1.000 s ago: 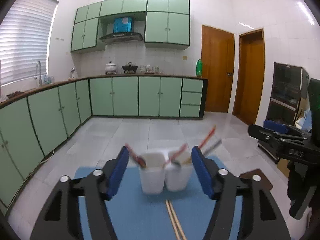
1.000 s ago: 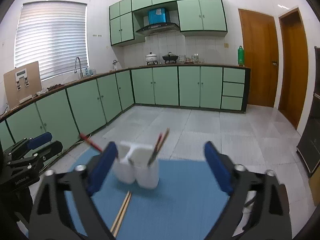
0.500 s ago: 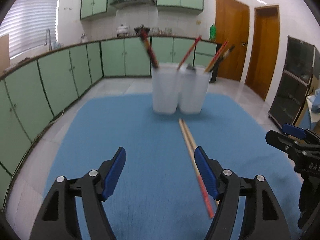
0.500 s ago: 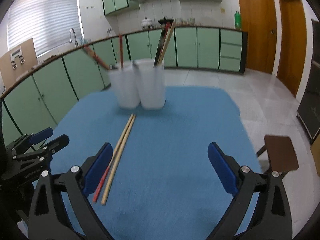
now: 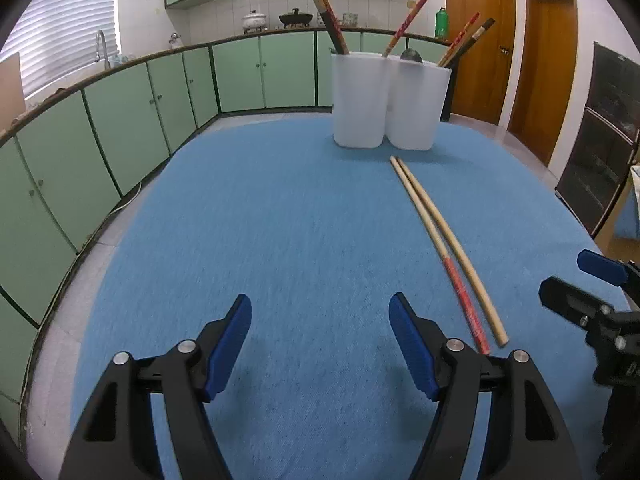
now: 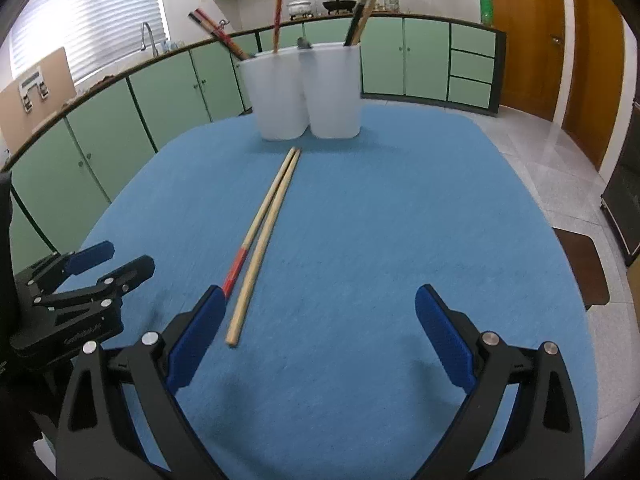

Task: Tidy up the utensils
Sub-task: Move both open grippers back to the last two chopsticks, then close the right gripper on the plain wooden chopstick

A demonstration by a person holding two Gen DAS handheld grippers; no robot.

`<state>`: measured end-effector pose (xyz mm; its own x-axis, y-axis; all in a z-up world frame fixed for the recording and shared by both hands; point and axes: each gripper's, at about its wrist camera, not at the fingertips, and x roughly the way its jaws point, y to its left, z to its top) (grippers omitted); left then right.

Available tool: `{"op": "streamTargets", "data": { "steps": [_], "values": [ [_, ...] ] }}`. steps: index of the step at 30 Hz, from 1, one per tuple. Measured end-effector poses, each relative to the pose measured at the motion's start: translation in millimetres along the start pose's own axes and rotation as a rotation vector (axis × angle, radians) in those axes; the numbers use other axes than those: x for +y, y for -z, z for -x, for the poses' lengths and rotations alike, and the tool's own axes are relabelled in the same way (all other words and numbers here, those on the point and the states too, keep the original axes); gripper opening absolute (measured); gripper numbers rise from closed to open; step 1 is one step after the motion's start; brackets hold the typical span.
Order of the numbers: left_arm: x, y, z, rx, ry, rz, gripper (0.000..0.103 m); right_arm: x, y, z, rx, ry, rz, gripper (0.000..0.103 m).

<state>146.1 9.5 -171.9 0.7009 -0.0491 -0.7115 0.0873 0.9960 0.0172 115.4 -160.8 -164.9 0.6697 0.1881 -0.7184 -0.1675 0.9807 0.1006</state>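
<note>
**A:** How far along are you with the utensils?

**B:** Most of them look stowed. Several chopsticks already stand in the two white holders (image 5: 390,100), which sit side by side, touching, at the upper middle of both views on the blue table (image 5: 280,220). A dark rounded thing peeks over the rims between them; you cannot tell what it is.

**A:** And what's left?

**B:** One loose pair. The red-ended chopstick (image 6: 256,232) and the plain chopstick (image 6: 266,240) lie together on the table, running from just below the holders down toward the lower left of the right wrist view. In the left wrist view the same pair slants toward the lower right.

**A:** Are your tongs holding anything?

**B:** No. Your left tongs (image 5: 320,342) are spread with only bare blue cloth between the pads. Your right tongs (image 6: 320,332) are spread wide too, empty, and the near ends of the pair lie just beside its left pad.

**A:** So the right one is better placed?

**B:** Probably. You would still have to pick up the pair and drop it into a holder; nothing is gripped yet.
</note>
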Motion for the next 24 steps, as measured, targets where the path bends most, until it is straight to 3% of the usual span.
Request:
{"op": "streamTargets", "data": {
  "steps": [2,5,10,20,24],
  "values": [
    [2,1,1,-0.002,-0.001,0.006,0.070,7,3,-1,0.008,0.002,0.014,0.091],
    [3,3,2,-0.002,-0.009,0.012,0.070,15,5,-5,0.026,0.001,0.037,0.077],
    [10,7,4,0.007,-0.013,0.031,0.070,24,10,-8,0.051,-0.008,0.060,0.068],
    [12,8,4,0.007,-0.016,0.035,0.070,38,15,-19,0.103,-0.002,0.104,0.038],
    [11,8,4,0.009,-0.019,0.029,0.070,41,15,-19,0.104,-0.008,0.123,0.016]
  ]
}}
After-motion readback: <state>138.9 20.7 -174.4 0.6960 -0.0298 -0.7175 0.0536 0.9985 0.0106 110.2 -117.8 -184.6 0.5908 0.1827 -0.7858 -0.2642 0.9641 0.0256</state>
